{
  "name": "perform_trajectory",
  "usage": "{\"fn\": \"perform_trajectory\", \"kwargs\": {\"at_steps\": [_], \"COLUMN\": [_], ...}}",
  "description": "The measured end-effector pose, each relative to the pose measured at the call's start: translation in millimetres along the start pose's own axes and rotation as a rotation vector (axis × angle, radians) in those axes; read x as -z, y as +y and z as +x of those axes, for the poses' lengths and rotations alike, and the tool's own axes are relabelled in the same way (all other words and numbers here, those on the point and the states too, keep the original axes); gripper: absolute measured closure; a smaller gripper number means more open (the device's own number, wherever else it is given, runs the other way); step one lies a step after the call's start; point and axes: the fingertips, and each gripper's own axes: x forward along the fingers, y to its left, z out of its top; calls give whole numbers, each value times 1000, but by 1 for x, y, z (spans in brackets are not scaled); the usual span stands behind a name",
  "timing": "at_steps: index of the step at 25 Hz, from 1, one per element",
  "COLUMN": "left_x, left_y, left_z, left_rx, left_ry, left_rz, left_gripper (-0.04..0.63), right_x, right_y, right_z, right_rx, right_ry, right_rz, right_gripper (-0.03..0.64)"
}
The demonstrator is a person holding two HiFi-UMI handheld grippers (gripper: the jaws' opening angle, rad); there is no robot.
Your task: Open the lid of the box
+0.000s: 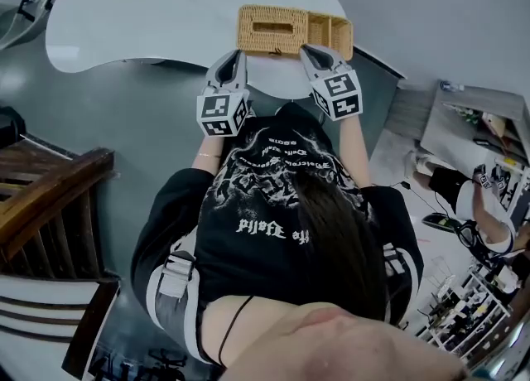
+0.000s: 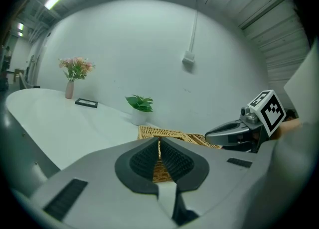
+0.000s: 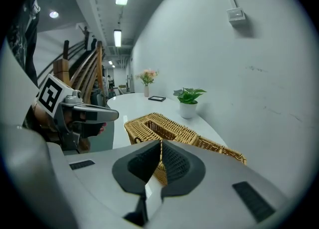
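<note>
A woven wicker box [image 1: 272, 29] with a slot in its top stands at the near edge of the white table [image 1: 157, 7]. A lower wicker section [image 1: 331, 33] adjoins its right side. My left gripper [image 1: 238, 56] hovers just before the box's front left, shut, with nothing between its jaws. My right gripper [image 1: 308, 50] is at the front right, likewise shut and empty. In the left gripper view the box [image 2: 164, 133] lies just beyond the closed left gripper [image 2: 159, 142], and the right gripper [image 2: 212, 134] shows at the right. From the right gripper [image 3: 160, 144] the box [image 3: 157, 125] shows close ahead.
A potted plant [image 2: 139, 104], a flower vase [image 2: 72, 73] and a small black frame [image 2: 85, 103] stand further back on the table by the wall. A wooden chair [image 1: 50, 197] is at my left. Another person [image 1: 472, 197] is among clutter at the right.
</note>
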Motion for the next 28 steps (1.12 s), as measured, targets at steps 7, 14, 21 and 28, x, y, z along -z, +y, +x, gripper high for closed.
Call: {"fn": "perform_trajectory", "kwargs": {"at_steps": [7,14,21,28], "left_x": [-3,-1,-1,4], "left_y": [5,15,20,17], "left_z": [8,-3,-5,-6], "left_rx": [-28,-77,-69,-83], "left_ry": [9,10,22,31], "left_rz": [2,-7,-28,-50], "left_gripper": [566,566,566,566], "right_x": [-3,-9,-9,-9], "right_y": [10,41,67,78], "right_z": [11,20,24,31], "right_rx": [-102,-249,-328,-349], "right_ry": [52,79,138,174], "right_rz": [-47,-99,-191,-278], "right_gripper": [522,431,430,436]}}
